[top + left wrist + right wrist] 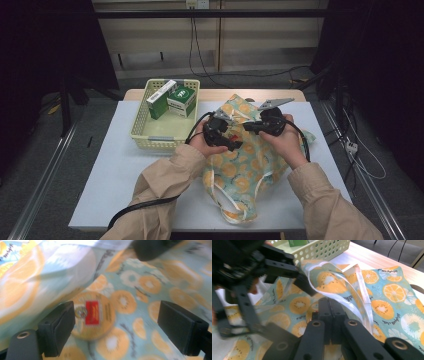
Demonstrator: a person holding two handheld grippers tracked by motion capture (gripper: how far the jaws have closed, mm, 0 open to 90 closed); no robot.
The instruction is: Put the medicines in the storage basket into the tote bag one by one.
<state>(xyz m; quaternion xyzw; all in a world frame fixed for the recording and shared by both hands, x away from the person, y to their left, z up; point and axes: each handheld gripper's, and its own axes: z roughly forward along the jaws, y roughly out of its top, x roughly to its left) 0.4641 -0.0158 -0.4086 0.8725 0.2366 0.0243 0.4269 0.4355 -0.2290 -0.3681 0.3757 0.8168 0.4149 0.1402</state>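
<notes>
Hovering over a round tin (pixel 94 315) — left claw (pixel 117 327) agape.

Motion blurs the fruit-print bag (pixel 140 290) and its round label (pixel 93 315) beyond reading.

No legible text on anything.

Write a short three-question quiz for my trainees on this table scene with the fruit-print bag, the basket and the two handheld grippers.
1. True or false: the right gripper has its jaws shut on the fruit-print bag.
2. What lies in the yellow basket? A) green boxes B) oranges C) cups
3. In the left gripper view, how do the jaws of the left gripper stand?

Key
1. True; they pinch the bag's clear-edged rim.
2. A, the green boxes.
3. Apart, with a round red-labelled disc on the bag between them, unpressed.
</notes>
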